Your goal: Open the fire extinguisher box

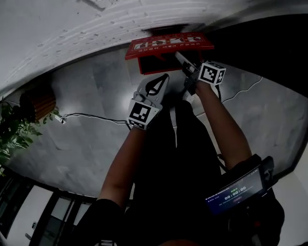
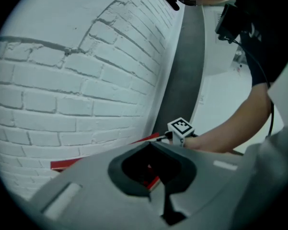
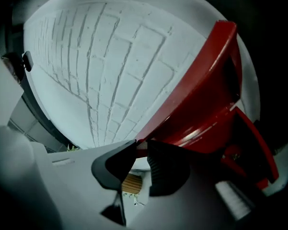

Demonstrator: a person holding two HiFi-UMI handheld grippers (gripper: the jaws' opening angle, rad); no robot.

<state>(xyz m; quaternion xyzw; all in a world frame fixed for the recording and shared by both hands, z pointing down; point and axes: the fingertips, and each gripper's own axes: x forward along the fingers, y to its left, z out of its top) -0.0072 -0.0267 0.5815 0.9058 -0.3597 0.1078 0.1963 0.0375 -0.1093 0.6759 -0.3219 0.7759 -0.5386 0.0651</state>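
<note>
A red fire extinguisher box (image 1: 169,46) stands on the floor against the white brick wall. Its lid (image 3: 201,90) is tilted up a little, leaving a dark gap above the box body (image 3: 251,152). My right gripper (image 1: 180,57) reaches the lid's near edge and is shut on the lid's red lip (image 3: 141,150), which sits between the black pads. My left gripper (image 1: 165,78) hangs just in front of the box with its fingertips together and nothing in them. In the left gripper view the box (image 2: 67,164) shows past the left gripper (image 2: 151,144).
A potted plant (image 1: 5,132) and a wooden pot (image 1: 38,104) stand at the left. A thin cable (image 1: 92,118) runs across the grey floor. A dark wall strip (image 2: 182,80) adjoins the brick wall (image 1: 92,14). A screen device (image 1: 235,191) hangs at the person's waist.
</note>
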